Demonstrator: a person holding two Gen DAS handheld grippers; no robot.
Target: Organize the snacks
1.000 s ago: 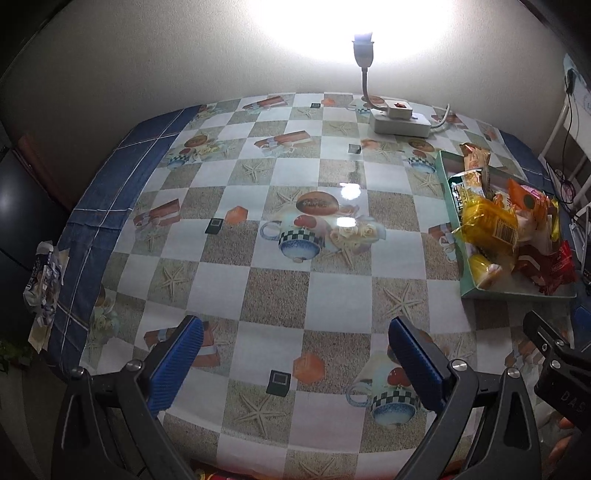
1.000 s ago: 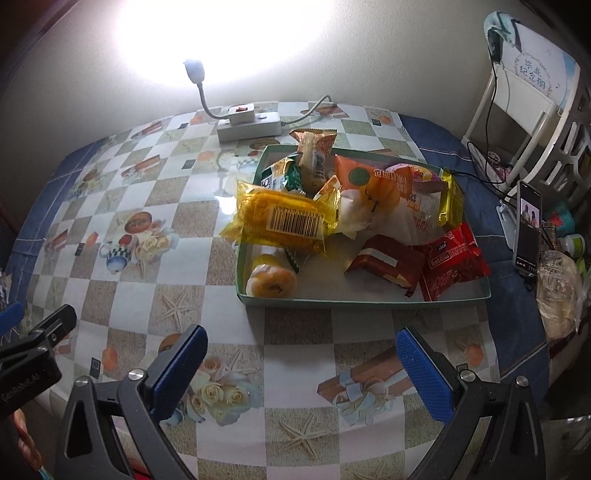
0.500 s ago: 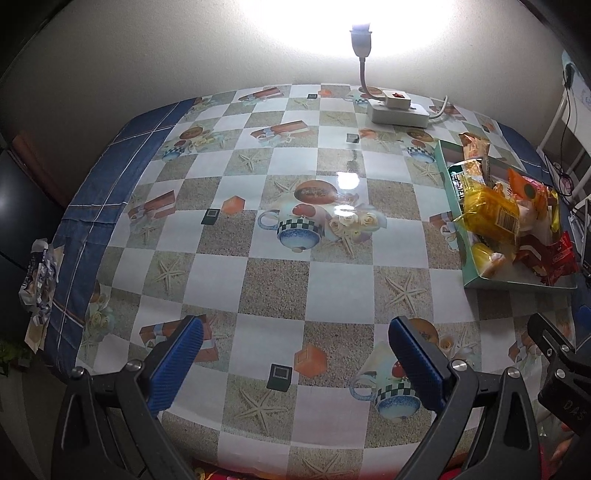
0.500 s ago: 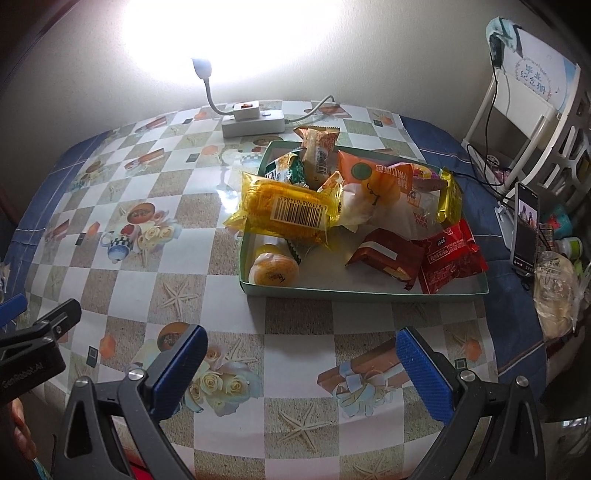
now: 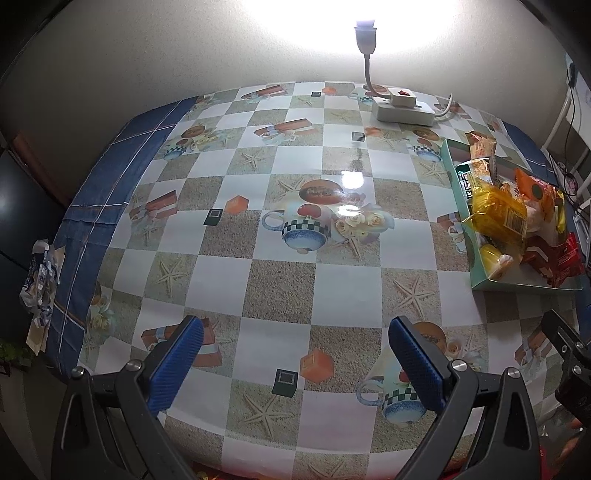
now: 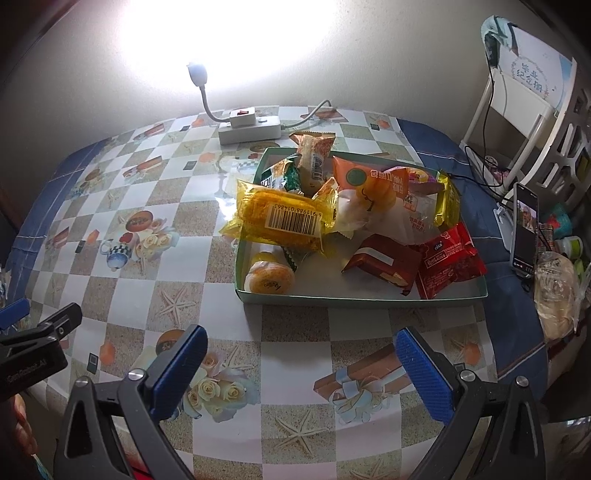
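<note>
Snacks fill a shallow green tray (image 5: 460,192) at the right edge of the left wrist view, on a table (image 5: 280,280) under a checked cloth printed with cups and starfish. A yellow packet (image 5: 496,218) sits highest in the tray, with red packets (image 5: 554,258) just behind it. Beyond the tray, near the wall, a white power strip (image 5: 402,110) carries a bright lamp (image 5: 365,33). The left gripper (image 5: 295,363) hovers over the near side of the table, well apart from the tray, its blue pads wide apart and holding nothing.

In the right wrist view the tray (image 6: 354,297) lies straight ahead. The yellow packet (image 6: 284,221) with a barcode leans over the tray's left rim; a round yellow bun (image 6: 267,280) lies in the near left corner, a brown packet (image 6: 384,264) and a red packet (image 6: 448,260) toward the near right. An orange packet (image 6: 369,181) rests at the back. The right gripper (image 6: 301,373) hangs just short of the tray, fully spread and empty. A phone (image 6: 524,230) stands right of the tray.
</note>
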